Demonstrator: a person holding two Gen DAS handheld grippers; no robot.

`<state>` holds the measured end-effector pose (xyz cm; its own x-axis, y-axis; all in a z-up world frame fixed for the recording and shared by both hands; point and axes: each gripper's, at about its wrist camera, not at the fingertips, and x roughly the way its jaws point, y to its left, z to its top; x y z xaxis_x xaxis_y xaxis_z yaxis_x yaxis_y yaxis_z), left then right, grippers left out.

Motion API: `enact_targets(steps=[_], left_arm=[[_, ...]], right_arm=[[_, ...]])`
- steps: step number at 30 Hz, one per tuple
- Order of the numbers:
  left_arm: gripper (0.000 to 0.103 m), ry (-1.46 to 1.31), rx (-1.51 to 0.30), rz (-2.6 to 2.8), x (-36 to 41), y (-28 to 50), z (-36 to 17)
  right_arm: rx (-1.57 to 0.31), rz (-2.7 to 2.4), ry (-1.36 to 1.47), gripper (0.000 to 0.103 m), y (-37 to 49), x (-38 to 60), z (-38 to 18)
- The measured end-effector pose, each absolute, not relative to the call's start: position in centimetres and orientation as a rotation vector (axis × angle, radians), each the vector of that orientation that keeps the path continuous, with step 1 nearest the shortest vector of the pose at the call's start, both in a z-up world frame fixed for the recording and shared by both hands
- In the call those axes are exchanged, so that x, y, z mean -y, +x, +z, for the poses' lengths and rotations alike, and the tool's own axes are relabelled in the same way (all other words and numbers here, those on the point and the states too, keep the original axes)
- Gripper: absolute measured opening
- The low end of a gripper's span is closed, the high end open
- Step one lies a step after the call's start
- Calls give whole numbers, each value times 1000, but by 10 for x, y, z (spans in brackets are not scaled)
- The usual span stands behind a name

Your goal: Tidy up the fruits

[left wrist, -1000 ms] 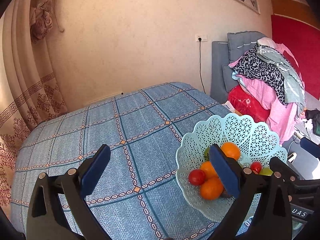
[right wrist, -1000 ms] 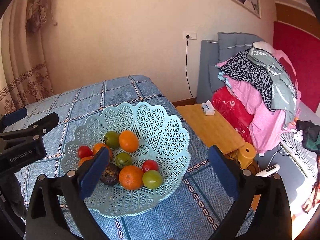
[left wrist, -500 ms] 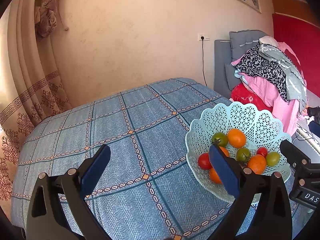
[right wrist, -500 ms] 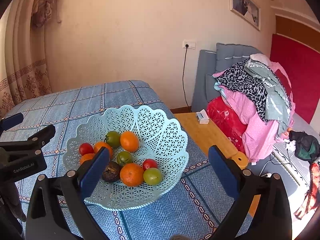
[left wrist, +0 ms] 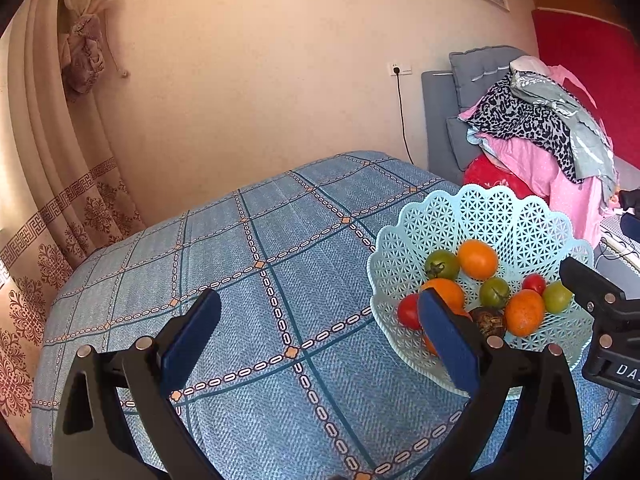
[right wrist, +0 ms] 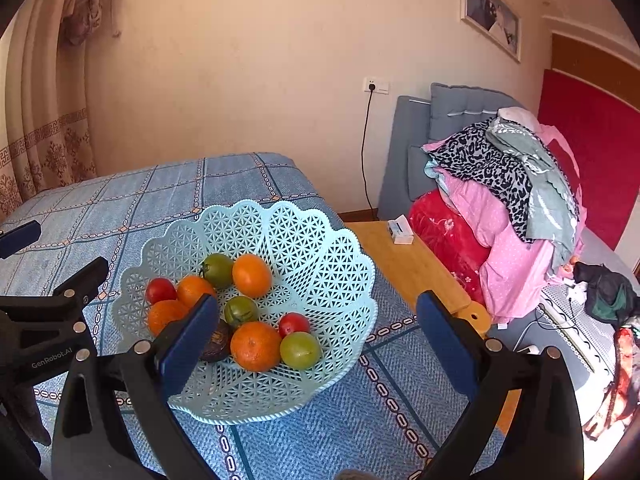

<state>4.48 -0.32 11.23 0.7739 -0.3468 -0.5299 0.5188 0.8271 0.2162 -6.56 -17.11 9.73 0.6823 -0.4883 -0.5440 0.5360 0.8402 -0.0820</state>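
A pale blue lattice basket [right wrist: 320,248] [left wrist: 504,216] sits on the blue checked tablecloth [left wrist: 248,280] near the table's right edge. It holds several fruits: oranges [right wrist: 255,346], red tomatoes [right wrist: 161,290], green tomatoes [right wrist: 300,350] and one dark fruit [right wrist: 216,344]. My left gripper [left wrist: 316,332] hangs open over the bare cloth, left of the basket, with nothing between its fingers. My right gripper [right wrist: 312,332] is open above the basket's front right rim, empty. Each gripper shows at the edge of the other's view.
A low wooden table [right wrist: 404,264] with a small white box [right wrist: 400,232] stands right of the table. Behind it a grey sofa [right wrist: 416,152] carries a pile of clothes [right wrist: 512,184]. Curtains [left wrist: 48,184] hang at the left; a wall [left wrist: 260,80] lies behind.
Both grippers have pulled back and risen from the basket, so all the fruit now shows. The left one has shifted left. Both stay open and empty.
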Motion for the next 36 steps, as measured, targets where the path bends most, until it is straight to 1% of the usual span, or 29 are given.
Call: enact_targets(steps=[22, 36], left_arm=[[100, 371, -499, -474, 4, 45, 111], [100, 372, -499, -473, 4, 45, 111]], right_arm=[[-609, -560, 58, 98, -60, 164, 89], [-624, -553, 97, 98, -58, 169, 85]])
